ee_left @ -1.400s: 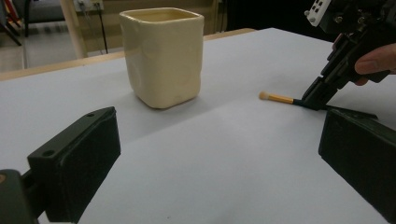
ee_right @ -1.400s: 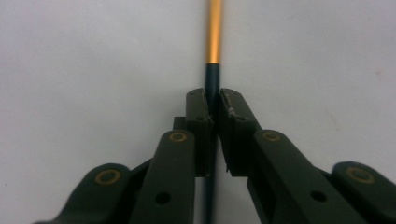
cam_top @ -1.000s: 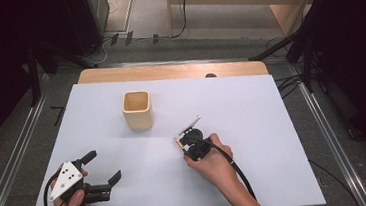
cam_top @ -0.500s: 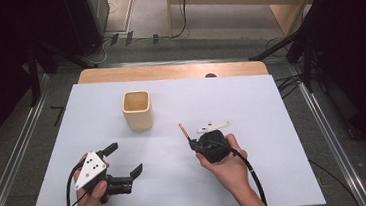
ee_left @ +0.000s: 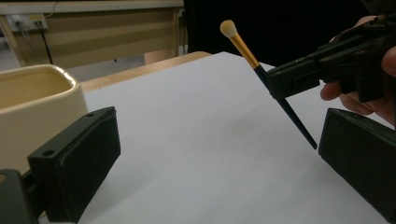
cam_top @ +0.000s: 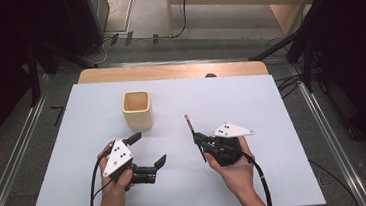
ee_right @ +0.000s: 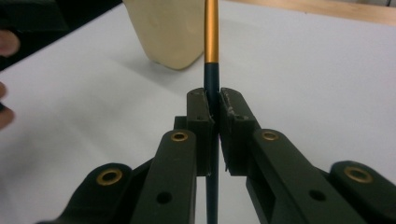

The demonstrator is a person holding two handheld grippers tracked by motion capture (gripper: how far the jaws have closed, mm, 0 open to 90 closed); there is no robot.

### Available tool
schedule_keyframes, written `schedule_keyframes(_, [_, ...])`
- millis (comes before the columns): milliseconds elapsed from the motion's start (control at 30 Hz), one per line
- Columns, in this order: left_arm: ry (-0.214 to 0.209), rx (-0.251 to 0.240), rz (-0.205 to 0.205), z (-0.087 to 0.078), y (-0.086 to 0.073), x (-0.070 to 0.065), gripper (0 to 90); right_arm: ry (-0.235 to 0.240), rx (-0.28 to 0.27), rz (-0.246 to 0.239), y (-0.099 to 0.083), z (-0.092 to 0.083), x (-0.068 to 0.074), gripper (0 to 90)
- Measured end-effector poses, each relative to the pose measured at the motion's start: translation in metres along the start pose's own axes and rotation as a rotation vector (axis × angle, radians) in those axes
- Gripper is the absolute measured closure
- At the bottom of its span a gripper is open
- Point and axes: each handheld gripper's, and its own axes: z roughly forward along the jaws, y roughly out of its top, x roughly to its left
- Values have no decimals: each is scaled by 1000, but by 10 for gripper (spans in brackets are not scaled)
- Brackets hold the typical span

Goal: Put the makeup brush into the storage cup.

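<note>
A slim makeup brush with a dark handle, gold ferrule and pale tip is gripped at mid-handle by my right gripper, which is shut on it. It stands tilted above the white table, tip up. In the right gripper view both jaws press the brush between them at my right gripper. My left gripper hovers open to the left with nothing in it. The left gripper view has the brush ahead, beyond my open left gripper. A cream square cup stands behind the left gripper.
The cup sits close beside the left jaw, and the cup stands just behind the brush in the right gripper view. A wooden strip borders the table's far edge. Metal rails run along both sides, with dark stands beyond.
Both hands have moved inward and forward over the table. The brush, earlier low and pointing up-right, now stands tilted with its tip raised. The left gripper has come toward the cup.
</note>
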Motion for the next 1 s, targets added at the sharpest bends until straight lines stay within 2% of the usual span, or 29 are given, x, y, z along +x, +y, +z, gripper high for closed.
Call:
schedule_keyframes(67, [-10, -3, 12, 9, 2, -5, 0, 29, -21, 5, -1, -2, -2, 843])
schedule_keyframes(100, [-10, -3, 12, 9, 2, -5, 0, 29, -21, 5, -1, -2, -2, 843])
schedule_keyframes(167, [-21, -5, -5, 13, 0, -6, 0, 53, -65, 10, -3, -4, -3, 844])
schedule_keyframes(267, [-65, -9, -32, 17, -2, -9, 0, 60, -97, 5, -4, -7, -2, 843])
schedule_keyframes(433, [-113, -12, -38, 22, -2, -15, 0, 76, -137, 0, -5, -9, 1, 843])
schedule_keyframes(533, [-137, -6, -67, 24, -3, -16, 0, 74, -154, -5, -5, -10, 4, 844])
schedule_keyframes(633, [-179, -13, -125, 25, -3, -15, 0, 81, -168, -4, -5, -11, 8, 844])
schedule_keyframes(667, [-176, -11, -133, 25, -3, -15, 0, 86, -171, -5, -5, -11, 9, 843])
schedule_keyframes(700, [-166, -7, -137, 25, -2, -16, 56, 88, -179, -6, -5, -11, 12, 843])
schedule_keyframes(733, [-168, -5, -145, 26, -2, -18, 56, 88, -179, -6, -5, -11, 12, 843])
schedule_keyframes(833, [-164, 24, -146, 30, -3, -23, 139, 93, -196, -5, -6, -11, 16, 843])
schedule_keyframes(1000, [-206, 53, -139, 38, -6, -33, 187, 105, -211, 2, -6, -12, 20, 843])
